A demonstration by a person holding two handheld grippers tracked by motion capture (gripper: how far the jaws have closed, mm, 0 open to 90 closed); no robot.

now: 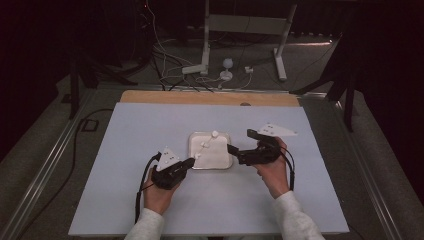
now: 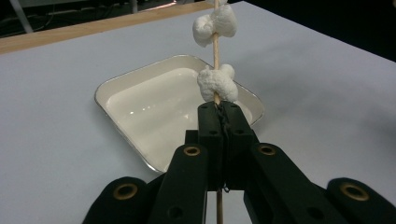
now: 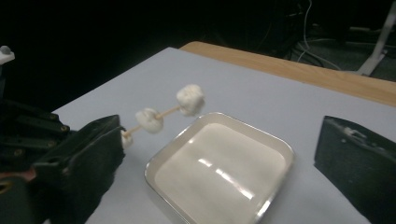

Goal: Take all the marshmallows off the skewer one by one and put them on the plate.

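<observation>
Your left gripper (image 1: 191, 163) sits at the near left corner of the white tray (image 1: 226, 161), jaws clamped tight on the near end of a thin wooden skewer (image 2: 215, 48). In the left gripper view the stick runs straight up from between the two closed black jaws, tilted away over the tray. Two white marshmallows ride on it: the lower marshmallow (image 2: 217, 83) sits just above the jaw tips, the upper marshmallow (image 2: 214, 25) farther along, bare stick between them. In the right gripper view the same skewer (image 3: 166, 112) slants up from the left gripper and hangs above the tray's edge (image 3: 176, 143), the end piece (image 3: 190, 99) at the far tip, the other (image 3: 149, 120) nearer the jaws; neither touches the tray. The tray looks glossy, with light reflecting off its floor, and it rests flat in the middle of the pale blue table cover (image 1: 150, 125), a wooden strip (image 1: 210, 97) along the far edge. Your right gripper (image 1: 240, 141) is at the tray's right side, turned on its side, jaws spread wide apart with nothing between them; one jaw tip lies just beside the tray's right rim, the other points farther back. Both hands come in from the near edge, white sleeves (image 1: 295, 220) showing.
</observation>
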